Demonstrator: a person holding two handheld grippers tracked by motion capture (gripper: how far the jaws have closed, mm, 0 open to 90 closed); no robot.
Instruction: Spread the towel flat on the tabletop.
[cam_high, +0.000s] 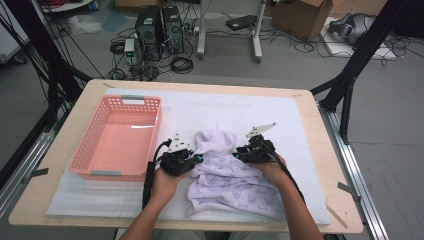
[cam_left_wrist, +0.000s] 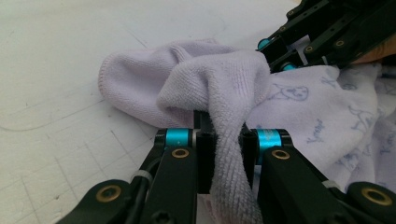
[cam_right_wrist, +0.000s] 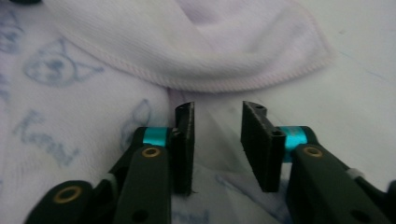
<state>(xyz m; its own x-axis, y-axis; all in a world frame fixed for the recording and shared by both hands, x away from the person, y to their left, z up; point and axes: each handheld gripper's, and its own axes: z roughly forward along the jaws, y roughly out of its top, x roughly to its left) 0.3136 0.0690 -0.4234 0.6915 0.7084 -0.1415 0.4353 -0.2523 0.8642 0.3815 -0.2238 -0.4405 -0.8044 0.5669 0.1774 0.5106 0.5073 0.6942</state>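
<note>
**Left jaws pinching lilac towel, right jaws parted above it**

Crumpled on the white foam mat (cam_high: 280, 115), near the middle of the pale wooden table (cam_high: 60, 145): a soft lilac terry towel with faint blue cat prints (cam_high: 227, 175), bunched high at its far end and spread flatter toward the person's side. Just left of it, apart from the cloth: an empty pink plastic basket with perforated walls (cam_high: 97, 129).

Left gripper (cam_high: 187, 159), held in the left hand (cam_high: 165, 182) at the towel's left edge. Seen in the left gripper view (cam_left_wrist: 224, 140): jaws narrow, clamped on a twisted fold of the towel (cam_left_wrist: 224, 84), the fold rising between the pads and draping down over them.

Right gripper (cam_high: 245, 152), held in the right hand (cam_high: 272, 170) at the towel's right upper part, opposite the left one. Seen in the right gripper view (cam_right_wrist: 217, 140): jaws partly apart, a clear gap between the pads, nothing pressed between them. Towel (cam_right_wrist: 196, 51) lying beneath and just ahead, its stitched hem curving across the top. Pads not gripping the cloth.

Black cable (cam_high: 148, 182) trailing along the left forearm.
</note>
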